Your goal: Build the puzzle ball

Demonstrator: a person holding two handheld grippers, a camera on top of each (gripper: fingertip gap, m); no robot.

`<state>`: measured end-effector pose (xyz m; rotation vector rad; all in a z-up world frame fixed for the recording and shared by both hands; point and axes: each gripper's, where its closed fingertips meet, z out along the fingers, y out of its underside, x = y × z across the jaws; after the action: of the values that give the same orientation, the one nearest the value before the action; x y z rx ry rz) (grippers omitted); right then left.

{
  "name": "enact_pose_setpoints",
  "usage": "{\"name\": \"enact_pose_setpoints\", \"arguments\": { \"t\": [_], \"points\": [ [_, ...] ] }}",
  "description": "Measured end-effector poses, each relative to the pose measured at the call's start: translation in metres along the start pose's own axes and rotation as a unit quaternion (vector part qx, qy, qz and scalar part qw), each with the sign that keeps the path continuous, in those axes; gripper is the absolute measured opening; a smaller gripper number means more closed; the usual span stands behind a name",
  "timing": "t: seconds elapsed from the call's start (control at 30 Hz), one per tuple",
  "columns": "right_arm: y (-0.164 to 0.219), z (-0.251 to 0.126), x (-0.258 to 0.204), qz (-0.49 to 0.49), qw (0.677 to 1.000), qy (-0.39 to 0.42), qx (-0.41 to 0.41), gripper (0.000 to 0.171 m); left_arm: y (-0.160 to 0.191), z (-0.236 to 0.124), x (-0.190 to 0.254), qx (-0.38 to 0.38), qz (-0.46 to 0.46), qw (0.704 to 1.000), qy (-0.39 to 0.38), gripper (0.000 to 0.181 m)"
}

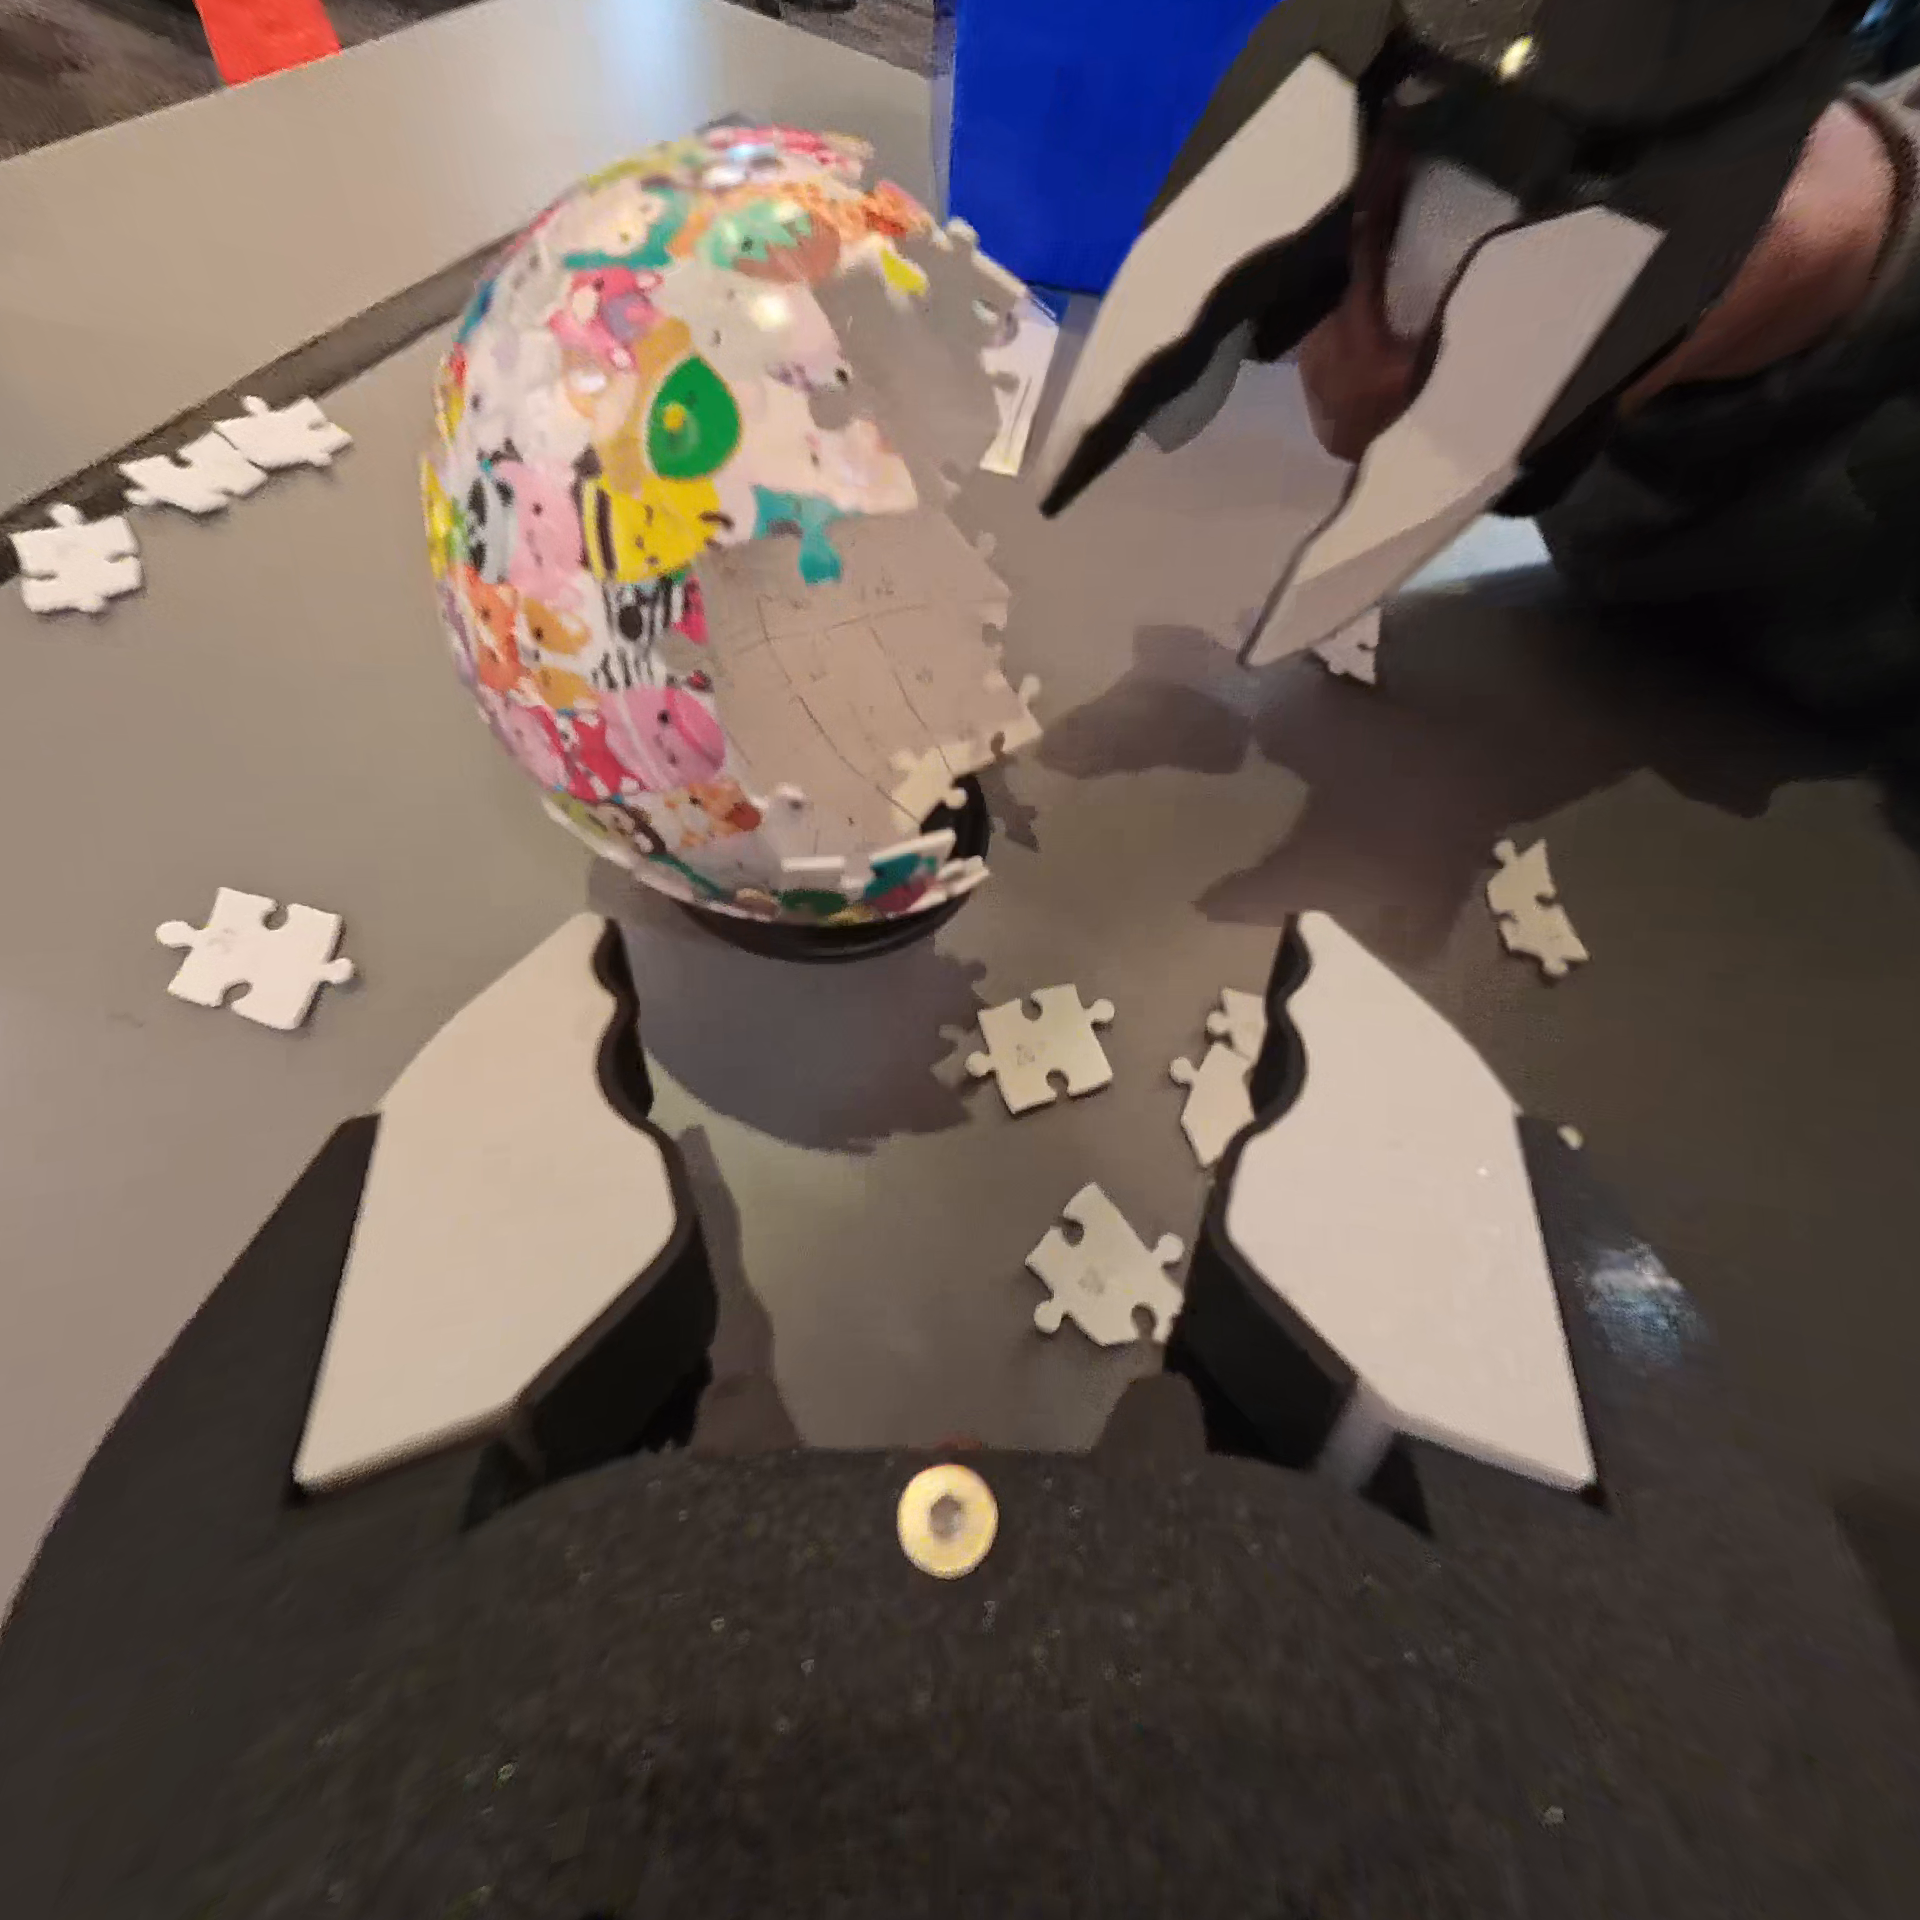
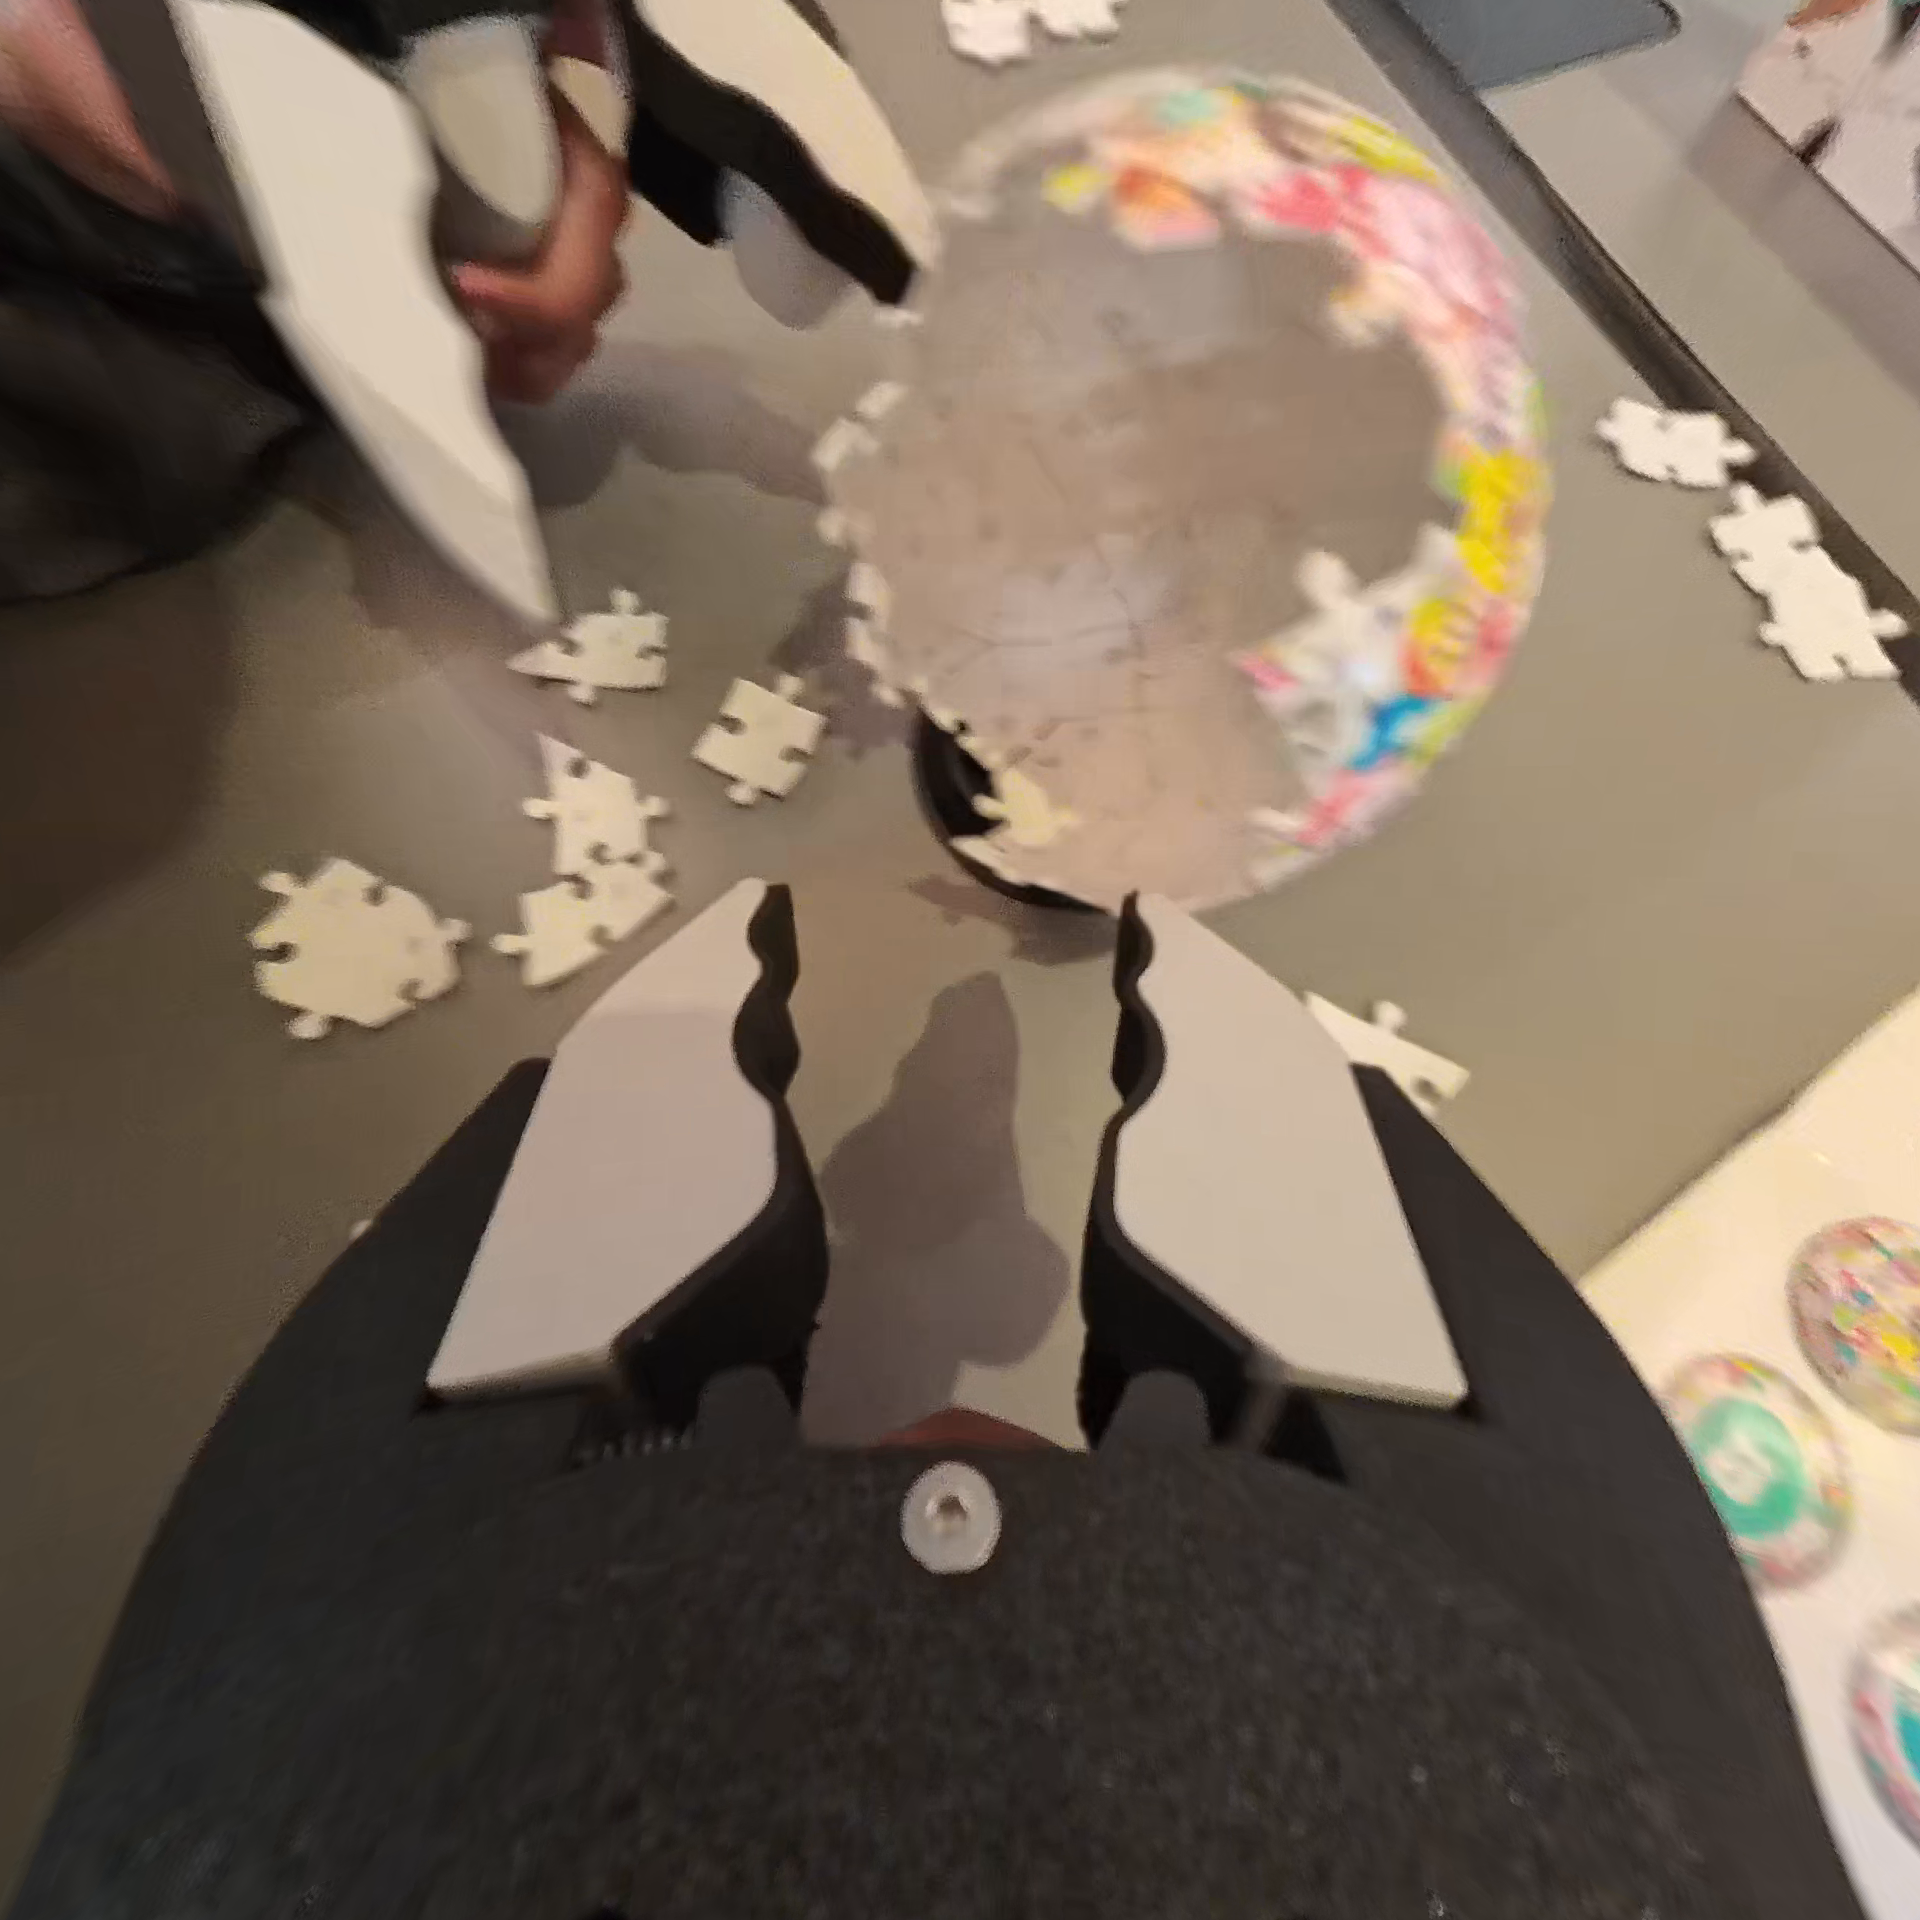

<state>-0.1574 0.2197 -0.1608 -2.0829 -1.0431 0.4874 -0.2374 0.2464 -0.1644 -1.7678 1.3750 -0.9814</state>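
Note:
The puzzle ball (image 1: 623,499) is partly built and stands on a black ring stand (image 1: 831,925) on the grey table. Its colourful shell is open on one side, showing the grey inside (image 1: 862,665). In the right wrist view the ball (image 2: 1174,488) is blurred, its open side facing the camera. My left gripper (image 1: 948,935) is open and empty, just in front of the stand. My right gripper (image 2: 951,899) is open and empty near the stand; it also shows in the left wrist view (image 1: 1151,584), right of the ball. Loose white pieces (image 1: 1039,1044) lie around.
More pieces lie at the left (image 1: 255,956) (image 1: 78,556) and right (image 1: 1538,904). A cluster of joined pieces (image 2: 353,940) lies left of my right gripper. A blue box (image 1: 1070,135) stands behind the ball. A white sheet with ball pictures (image 2: 1766,1351) lies at the right.

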Motion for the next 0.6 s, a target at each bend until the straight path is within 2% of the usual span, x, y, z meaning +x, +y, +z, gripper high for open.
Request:
{"name": "enact_pose_setpoints", "arguments": {
  "t": [0.07,0.23,0.33,0.53,0.6],
  "points": [
    [-0.007,0.009,-0.025,-0.02,1.0,-0.015,0.005,0.064,0.004,-0.007,-0.003,0.01,0.01,1.0,-0.006,0.11],
    [0.003,0.051,-0.027,-0.182,0.976,0.055,-0.105,0.09,0.01,-0.032,-0.014,0.062,-0.002,0.998,-0.006,0.092],
    [0.002,0.067,-0.022,-0.235,0.96,0.061,-0.141,0.088,0.014,-0.044,-0.02,0.067,-0.008,0.998,-0.017,0.092],
    [0.004,0.083,-0.024,-0.176,0.97,0.002,-0.166,0.088,0.022,-0.055,-0.024,0.059,0.003,0.998,-0.034,0.092],
    [0.006,0.087,-0.025,-0.144,0.975,-0.013,-0.168,0.1,0.021,-0.056,-0.02,0.062,0.0,0.998,-0.027,0.093]
  ]
}}
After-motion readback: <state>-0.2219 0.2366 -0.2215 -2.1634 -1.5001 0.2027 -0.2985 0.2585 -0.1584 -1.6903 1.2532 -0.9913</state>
